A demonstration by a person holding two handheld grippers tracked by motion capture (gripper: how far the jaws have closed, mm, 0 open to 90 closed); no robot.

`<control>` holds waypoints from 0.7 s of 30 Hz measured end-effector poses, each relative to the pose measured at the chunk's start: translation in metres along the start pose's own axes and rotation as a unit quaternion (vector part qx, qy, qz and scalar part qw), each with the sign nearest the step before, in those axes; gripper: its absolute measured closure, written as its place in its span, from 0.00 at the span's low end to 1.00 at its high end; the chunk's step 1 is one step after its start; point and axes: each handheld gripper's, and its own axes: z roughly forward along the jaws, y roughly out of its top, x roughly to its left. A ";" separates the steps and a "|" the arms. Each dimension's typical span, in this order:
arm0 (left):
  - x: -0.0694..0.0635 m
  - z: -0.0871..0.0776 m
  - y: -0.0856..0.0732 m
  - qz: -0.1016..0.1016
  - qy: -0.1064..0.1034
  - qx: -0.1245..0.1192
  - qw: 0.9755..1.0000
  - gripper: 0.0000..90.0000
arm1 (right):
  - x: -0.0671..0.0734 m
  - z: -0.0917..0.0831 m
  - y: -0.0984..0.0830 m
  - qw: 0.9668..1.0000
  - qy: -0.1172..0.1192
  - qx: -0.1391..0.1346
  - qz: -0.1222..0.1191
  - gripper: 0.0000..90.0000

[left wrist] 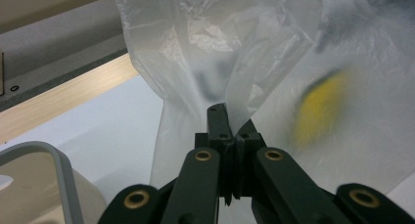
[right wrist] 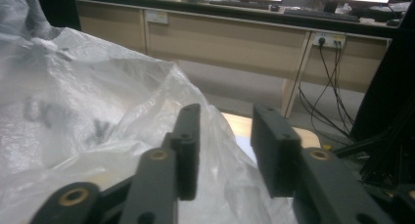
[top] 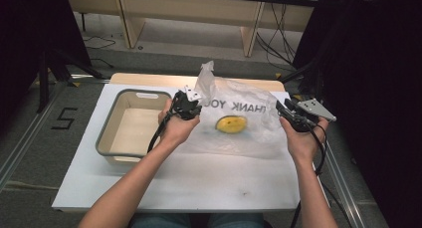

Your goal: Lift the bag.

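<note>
A translucent plastic bag [top: 249, 128] printed with "THANK YOU" lies on the white table [top: 199, 183], and a yellow object [top: 231, 124] sits inside it. My left gripper [top: 191, 108] is at the bag's left side, shut on a gathered fold of the film. In the left gripper view the jaws [left wrist: 230, 131] meet on the bag [left wrist: 205, 43], and the yellow object [left wrist: 318, 109] looks blurred through the plastic. My right gripper [top: 281, 111] is at the bag's right edge. Its jaws [right wrist: 225, 131] stand apart, with the bag [right wrist: 88, 101] lying by the left jaw and not pinched.
A grey-rimmed beige tub [top: 107, 133] stands on the table's left, beside my left hand, and its corner [left wrist: 63, 170] shows in the left gripper view. Beyond the table are wooden desk legs [top: 251, 34] and floor cables. A dark frame stands at the right.
</note>
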 end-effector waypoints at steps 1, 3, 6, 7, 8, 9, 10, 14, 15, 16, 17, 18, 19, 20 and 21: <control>0.000 0.000 0.000 0.000 0.001 0.000 1.000 0.99 | -0.001 -0.002 0.001 1.000 0.002 -0.002 0.001 0.68; 0.001 0.001 0.000 -0.006 0.002 -0.003 1.000 0.99 | -0.003 -0.007 0.001 1.000 0.004 -0.004 0.002 0.64; 0.003 0.003 0.000 -0.003 0.006 0.001 1.000 0.99 | -0.008 -0.015 0.002 1.000 -0.003 -0.010 0.003 0.58; 0.003 0.003 0.000 -0.004 0.008 0.000 1.000 0.99 | -0.011 -0.018 0.002 1.000 -0.005 -0.013 0.004 0.57; 0.003 0.003 0.000 -0.007 0.009 -0.001 1.000 0.99 | -0.014 -0.021 0.002 1.000 -0.007 -0.018 0.008 0.56; 0.004 0.003 0.000 -0.007 0.010 -0.002 1.000 0.99 | -0.017 -0.025 0.002 1.000 -0.009 -0.023 0.012 0.55; 0.004 0.003 0.000 -0.007 0.011 -0.002 1.000 0.99 | -0.020 -0.028 0.002 0.999 -0.013 -0.026 0.013 0.54; 0.006 0.004 0.000 -0.012 0.014 -0.005 1.000 0.99 | -0.035 -0.040 -0.001 0.999 -0.027 -0.038 0.018 0.52; 0.007 0.004 0.000 -0.012 0.016 -0.005 1.000 0.99 | -0.039 -0.043 -0.003 0.999 -0.030 -0.039 0.020 0.52; 0.007 0.005 0.000 -0.014 0.017 -0.005 1.000 0.99 | -0.042 -0.045 -0.005 0.998 -0.031 -0.042 0.026 0.52; 0.008 0.005 0.000 -0.013 0.017 -0.003 1.000 0.99 | -0.045 -0.047 -0.006 0.998 -0.032 -0.046 0.032 0.52; 0.008 0.006 -0.001 -0.015 0.017 -0.004 1.000 0.99 | -0.047 -0.049 -0.007 0.997 -0.034 -0.051 0.040 0.52; 0.008 0.006 0.000 -0.015 0.017 -0.005 1.000 0.99 | -0.049 -0.051 -0.007 0.997 -0.036 -0.054 0.045 0.52; 0.008 0.006 0.000 -0.015 0.017 -0.006 1.000 0.99 | -0.050 -0.052 -0.007 0.997 -0.038 -0.054 0.044 0.52; 0.008 0.006 0.000 -0.016 0.017 -0.008 1.000 0.99 | -0.051 -0.052 -0.007 0.997 -0.039 -0.054 0.045 0.52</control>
